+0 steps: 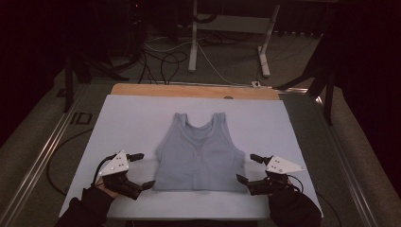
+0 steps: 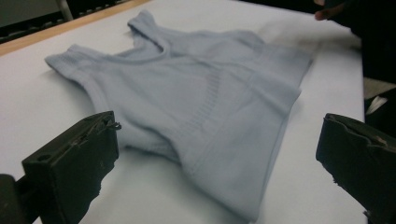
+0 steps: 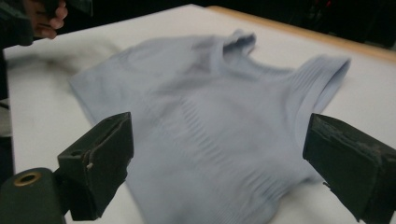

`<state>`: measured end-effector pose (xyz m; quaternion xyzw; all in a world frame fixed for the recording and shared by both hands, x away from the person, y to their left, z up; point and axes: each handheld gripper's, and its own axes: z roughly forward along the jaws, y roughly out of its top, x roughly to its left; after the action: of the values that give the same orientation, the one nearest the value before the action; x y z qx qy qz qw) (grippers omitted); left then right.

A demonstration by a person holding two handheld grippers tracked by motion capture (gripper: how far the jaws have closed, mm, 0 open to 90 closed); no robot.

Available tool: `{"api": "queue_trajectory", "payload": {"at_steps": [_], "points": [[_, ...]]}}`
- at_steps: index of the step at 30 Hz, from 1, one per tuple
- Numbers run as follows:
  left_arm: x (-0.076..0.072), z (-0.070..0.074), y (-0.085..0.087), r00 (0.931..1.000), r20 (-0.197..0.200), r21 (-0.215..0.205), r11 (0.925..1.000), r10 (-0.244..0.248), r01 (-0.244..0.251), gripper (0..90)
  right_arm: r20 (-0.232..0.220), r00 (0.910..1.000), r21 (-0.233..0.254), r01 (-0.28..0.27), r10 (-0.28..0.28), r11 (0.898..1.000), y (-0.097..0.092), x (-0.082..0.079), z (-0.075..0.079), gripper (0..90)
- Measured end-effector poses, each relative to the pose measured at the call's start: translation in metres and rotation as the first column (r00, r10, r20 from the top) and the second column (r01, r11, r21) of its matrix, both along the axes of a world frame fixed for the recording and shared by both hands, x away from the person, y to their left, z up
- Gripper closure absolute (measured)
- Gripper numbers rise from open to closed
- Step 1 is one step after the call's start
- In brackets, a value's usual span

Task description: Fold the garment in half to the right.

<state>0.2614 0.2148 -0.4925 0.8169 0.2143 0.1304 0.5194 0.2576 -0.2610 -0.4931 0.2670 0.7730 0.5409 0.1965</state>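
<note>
A pale blue sleeveless top (image 1: 198,153) lies flat on the white sheet (image 1: 132,118), straps toward the far edge and hem toward me. My left gripper (image 1: 143,170) stands open just beside the top's left lower edge, with nothing between its jaws. My right gripper (image 1: 249,169) stands open beside the top's right lower corner, also holding nothing. In the left gripper view the top (image 2: 196,107) spreads ahead between the wide black jaws. In the right gripper view the top (image 3: 210,130) lies between that gripper's jaws.
The white sheet covers a wooden table whose bare edge (image 1: 194,91) shows at the far side. Metal rails (image 1: 45,151) run along the left. Beyond the table stand a desk frame (image 1: 194,42) and loose cables (image 1: 165,61) on the floor.
</note>
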Motion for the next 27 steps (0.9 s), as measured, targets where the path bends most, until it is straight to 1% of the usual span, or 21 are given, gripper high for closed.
{"api": "queue_trajectory", "payload": {"at_steps": [1, 2, 5, 6, 8, 10, 12, 13, 15, 16, 17, 23, 27], "points": [[0.0, 0.002, -0.001, 1.0, -0.001, -0.007, 1.0, -0.002, 0.002, 0.4, 0.012, 0.9999, -0.008, -0.001, 0.001, 1.0, 0.001, 0.001, 0.003, 8.7], [0.0, 0.004, -0.002, 1.0, 0.0, -0.005, 1.0, -0.003, 0.003, 0.4, 0.012, 0.9999, -0.008, -0.001, 0.001, 1.0, 0.001, 0.001, 0.003, 8.7], [-0.001, 0.011, -0.005, 0.9999, -0.004, 0.012, 0.9998, -0.013, 0.013, 0.4, 0.027, 0.9995, -0.014, -0.017, 0.017, 1.0, 0.007, 0.006, 0.012, 8.7], [-0.002, 0.013, -0.006, 0.9999, 0.002, 0.018, 0.9998, -0.011, 0.011, 0.4, 0.032, 0.9992, -0.018, -0.024, 0.025, 1.0, 0.009, 0.007, 0.015, 8.7], [-0.002, 0.019, -0.008, 0.9999, 0.003, 0.019, 0.9997, -0.015, 0.015, 0.4, 0.033, 0.9986, -0.018, -0.04, 0.041, 0.999, 0.013, 0.011, 0.021, 8.7], [-0.003, 0.022, -0.01, 0.9998, 0.011, 0.025, 0.9996, -0.016, 0.016, 0.4, 0.036, 0.9977, -0.024, -0.057, 0.057, 0.998, 0.019, 0.018, 0.03, 8.7], [-0.003, 0.026, -0.011, 0.9998, 0.013, 0.024, 0.9996, -0.016, 0.015, 0.4, 0.036, 0.9974, -0.025, -0.062, 0.063, 0.998, 0.022, 0.021, 0.032, 8.7], [-0.002, 0.027, -0.012, 0.9998, 0.007, 0.018, 0.9997, -0.016, 0.016, 0.4, 0.036, 0.9971, -0.026, -0.066, 0.067, 0.997, 0.024, 0.023, 0.035, 8.7], [-0.003, 0.029, -0.014, 0.9998, 0.009, 0.03, 0.9994, -0.015, 0.014, 0.4, 0.036, 0.9963, -0.022, -0.077, 0.078, 0.997, 0.028, 0.029, 0.039, 8.7], [-0.003, 0.031, -0.016, 0.9999, 0.011, 0.035, 0.9993, -0.013, 0.012, 0.4, 0.036, 0.9957, -0.021, -0.085, 0.085, 0.996, 0.032, 0.035, 0.044, 8.7], [-0.003, 0.031, -0.016, 0.9999, 0.011, 0.035, 0.9993, -0.013, 0.012, 0.4, 0.036, 0.9957, -0.021, -0.085, 0.085, 0.996, 0.032, 0.035, 0.044, 8.7], [-0.003, 0.034, -0.02, 1.0, -0.001, 0.047, 0.9989, -0.006, 0.006, 0.4, 0.064, 0.9926, -0.03, -0.101, 0.103, 0.994, 0.045, 0.05, 0.058, 8.7], [-0.003, 0.037, -0.024, 1.0, -0.002, 0.051, 0.9987, -0.004, 0.004, 0.4, 0.083, 0.9899, -0.04, -0.112, 0.115, 0.993, 0.055, 0.063, 0.067, 8.7]]}}
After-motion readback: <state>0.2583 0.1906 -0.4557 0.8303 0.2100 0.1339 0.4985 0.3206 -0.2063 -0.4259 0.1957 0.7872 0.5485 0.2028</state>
